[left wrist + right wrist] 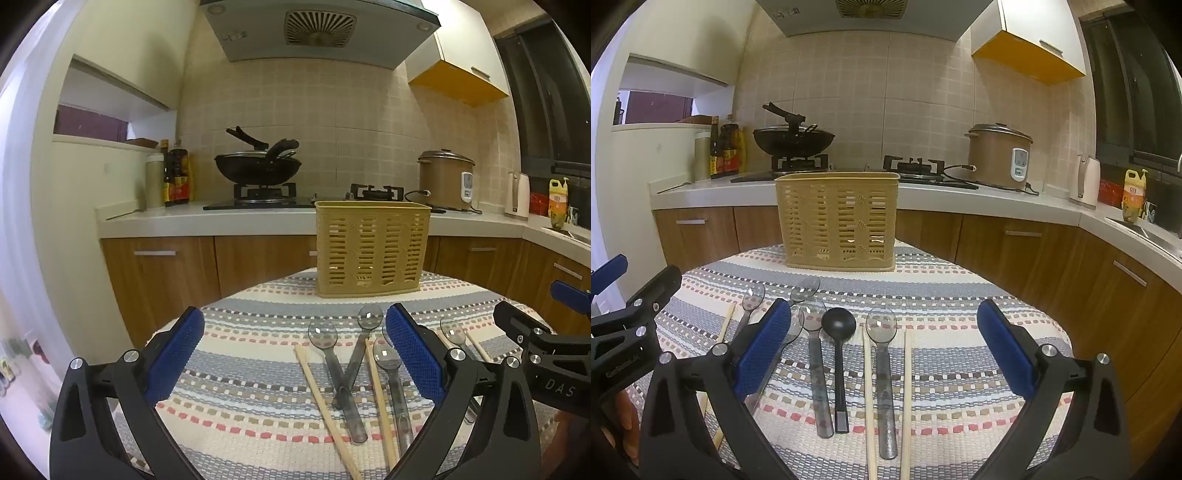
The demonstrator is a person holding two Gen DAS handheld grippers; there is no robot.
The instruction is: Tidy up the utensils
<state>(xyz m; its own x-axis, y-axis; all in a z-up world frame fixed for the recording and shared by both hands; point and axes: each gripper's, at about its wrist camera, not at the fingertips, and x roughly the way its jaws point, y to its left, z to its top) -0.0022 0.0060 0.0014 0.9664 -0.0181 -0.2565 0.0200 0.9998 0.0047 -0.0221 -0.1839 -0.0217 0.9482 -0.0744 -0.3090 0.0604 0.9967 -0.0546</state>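
A tan slotted utensil basket [371, 249] stands upright at the far side of the striped tablecloth; it also shows in the right wrist view [837, 221]. Several clear grey plastic spoons [332, 365] and wooden chopsticks [325, 410] lie on the cloth before it. In the right wrist view, clear spoons [882, 369], a black ladle-shaped spoon [839, 354] and chopsticks [868, 398] lie side by side. My left gripper [295, 354] is open and empty above the spoons. My right gripper [884, 350] is open and empty above the spoons and chopsticks.
The striped cloth table [960, 314] ends in a rounded far edge. Behind it runs a kitchen counter [221, 218] with a wok [258, 166] on a gas stove, sauce bottles [177, 173], a rice cooker [999, 155] and a kettle [1086, 181].
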